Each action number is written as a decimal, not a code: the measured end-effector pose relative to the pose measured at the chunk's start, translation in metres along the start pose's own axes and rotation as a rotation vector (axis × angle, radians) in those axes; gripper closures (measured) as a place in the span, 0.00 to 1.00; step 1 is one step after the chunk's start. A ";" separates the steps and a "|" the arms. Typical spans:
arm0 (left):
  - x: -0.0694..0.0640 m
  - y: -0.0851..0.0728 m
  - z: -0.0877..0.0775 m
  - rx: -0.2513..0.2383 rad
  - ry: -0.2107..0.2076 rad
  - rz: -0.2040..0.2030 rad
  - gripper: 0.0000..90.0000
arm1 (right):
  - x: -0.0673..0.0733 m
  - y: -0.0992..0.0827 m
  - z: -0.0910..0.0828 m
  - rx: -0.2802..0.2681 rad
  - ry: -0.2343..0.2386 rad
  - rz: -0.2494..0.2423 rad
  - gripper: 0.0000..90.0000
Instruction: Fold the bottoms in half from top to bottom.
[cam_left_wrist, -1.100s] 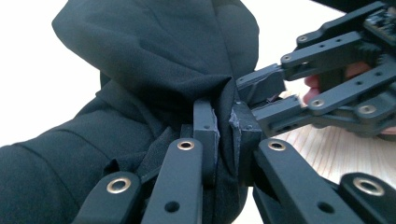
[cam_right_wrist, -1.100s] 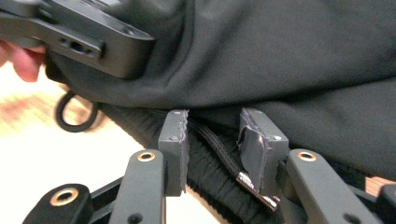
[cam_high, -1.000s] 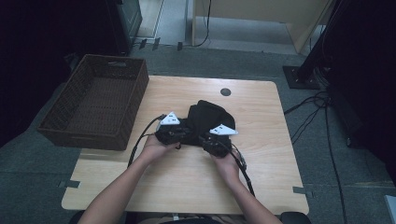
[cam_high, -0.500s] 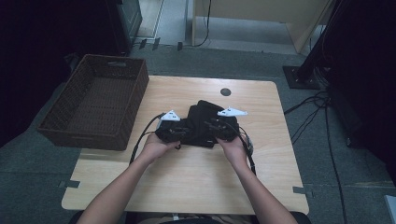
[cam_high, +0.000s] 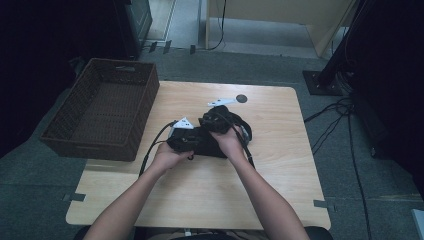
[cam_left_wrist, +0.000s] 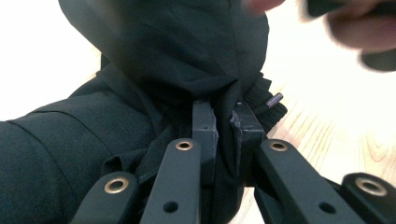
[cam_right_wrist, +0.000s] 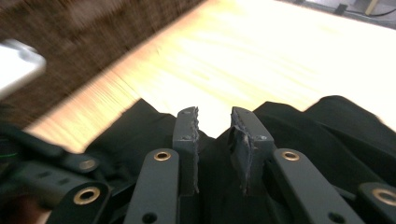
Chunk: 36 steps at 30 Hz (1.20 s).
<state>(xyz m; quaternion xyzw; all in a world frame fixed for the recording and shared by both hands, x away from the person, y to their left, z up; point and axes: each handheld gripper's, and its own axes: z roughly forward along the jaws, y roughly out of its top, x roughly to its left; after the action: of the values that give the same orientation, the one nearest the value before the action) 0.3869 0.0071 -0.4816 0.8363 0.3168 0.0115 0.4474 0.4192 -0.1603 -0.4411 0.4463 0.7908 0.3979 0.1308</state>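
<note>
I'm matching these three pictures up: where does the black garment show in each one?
High view: black garment at table centre, between the two hands.
Left gripper view: it covers the left and centre, with a fold pinched between the jaws.
Right gripper view: it lies low across the frame, behind the jaws.
Shared landmark: the light wooden table.

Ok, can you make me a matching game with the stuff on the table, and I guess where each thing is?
Things:
1. black garment
2. wicker basket
3. left gripper
4. small dark disc

Places or states:
A. hangs over the table's left edge
B. lies alone near the far edge
C. bunched in the middle of the table
D. clamped on black cloth

Pairs: 1-C, 2-A, 3-D, 4-B
</note>
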 end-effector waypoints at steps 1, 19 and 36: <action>0.001 0.000 -0.001 0.001 0.000 0.001 0.92 | -0.001 -0.001 0.006 0.028 -0.007 -0.005 0.82; -0.002 -0.001 -0.005 0.003 0.000 -0.014 0.88 | -0.021 -0.029 -0.022 0.061 -0.045 0.006 0.84; -0.006 -0.002 -0.019 -0.008 -0.045 -0.060 0.66 | -0.016 -0.021 -0.003 0.114 -0.047 -0.013 0.90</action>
<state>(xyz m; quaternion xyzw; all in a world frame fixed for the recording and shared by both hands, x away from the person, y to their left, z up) 0.3748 0.0189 -0.4699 0.8246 0.3315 -0.0195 0.4580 0.4138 -0.1807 -0.4572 0.4572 0.8117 0.3409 0.1262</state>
